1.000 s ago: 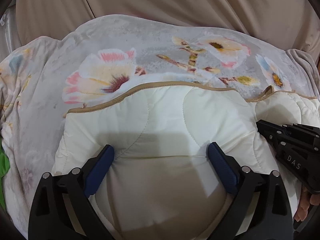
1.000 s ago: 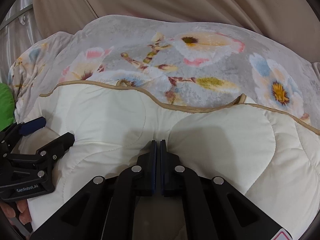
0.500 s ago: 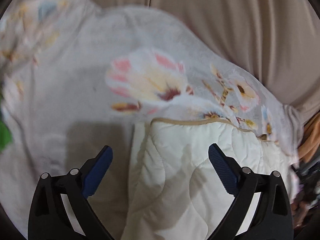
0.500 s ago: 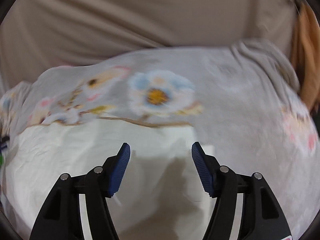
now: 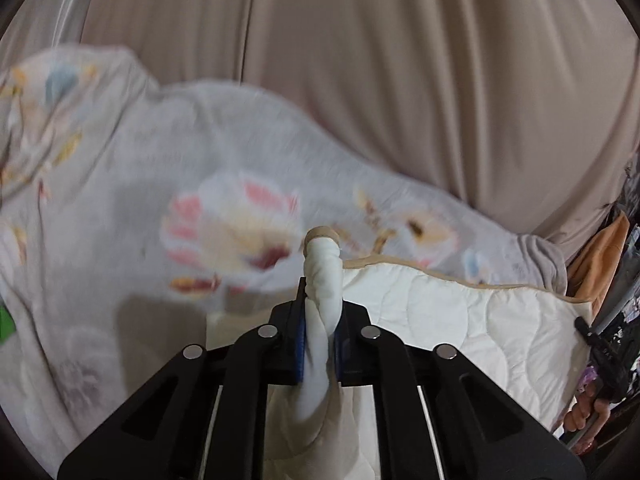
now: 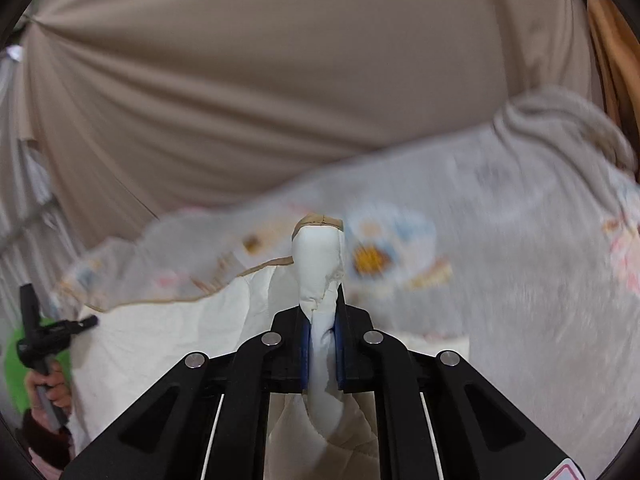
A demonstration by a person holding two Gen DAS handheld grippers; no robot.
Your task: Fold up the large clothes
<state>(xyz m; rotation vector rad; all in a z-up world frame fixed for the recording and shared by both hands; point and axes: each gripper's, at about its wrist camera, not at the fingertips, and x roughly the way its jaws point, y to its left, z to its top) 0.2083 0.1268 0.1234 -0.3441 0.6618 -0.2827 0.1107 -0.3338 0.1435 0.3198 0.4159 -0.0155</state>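
A cream quilted quilt (image 5: pixel 480 320) with tan piping lies folded over its grey floral side (image 5: pixel 160 184). My left gripper (image 5: pixel 320 328) is shut on a bunched corner of the quilt that sticks up past the fingertips. My right gripper (image 6: pixel 322 332) is shut on another bunched corner of the quilt (image 6: pixel 168 344). Each gripper shows at the edge of the other's view: the right one (image 5: pixel 600 356) at far right, the left one (image 6: pixel 40 340) at far left. Both views are blurred by motion.
A beige curtain (image 5: pixel 400 80) hangs behind the quilt and also fills the top of the right wrist view (image 6: pixel 280 80). Orange fabric (image 5: pixel 600 256) shows at the right. Something green (image 6: pixel 20 364) lies at the left edge.
Both grippers moved apart from the middle to the quilt's outer corners, opened on the way, and have now shut on a corner each and lifted it.
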